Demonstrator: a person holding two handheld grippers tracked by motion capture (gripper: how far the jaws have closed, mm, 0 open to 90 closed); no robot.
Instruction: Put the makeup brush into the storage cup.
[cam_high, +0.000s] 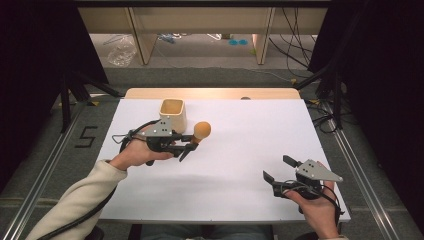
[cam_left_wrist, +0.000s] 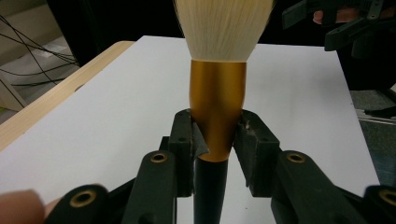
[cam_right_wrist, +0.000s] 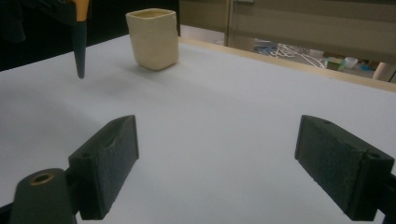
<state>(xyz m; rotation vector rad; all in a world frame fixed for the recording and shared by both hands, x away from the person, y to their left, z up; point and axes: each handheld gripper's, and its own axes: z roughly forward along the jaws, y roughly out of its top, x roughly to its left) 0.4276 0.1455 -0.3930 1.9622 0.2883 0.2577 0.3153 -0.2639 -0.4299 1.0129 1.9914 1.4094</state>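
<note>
Two grippers are in your hands over the white rectangular table (cam_high: 225, 165). Your left gripper (cam_high: 187, 145) pinches a makeup brush with a gold metal ferrule, pale bristles and a dark tapering handle (cam_left_wrist: 217, 112); its jaws press on the ferrule's lower end, bristles beyond the tips. It hangs clear of the table, handle tip pointing down. Just beside it, at about ten o'clock, stands the cream square ceramic cup (cam_high: 173, 114). Your right gripper (cam_high: 279, 169), at four o'clock on the table, has its jaws spread wide, holding nothing.
</note>
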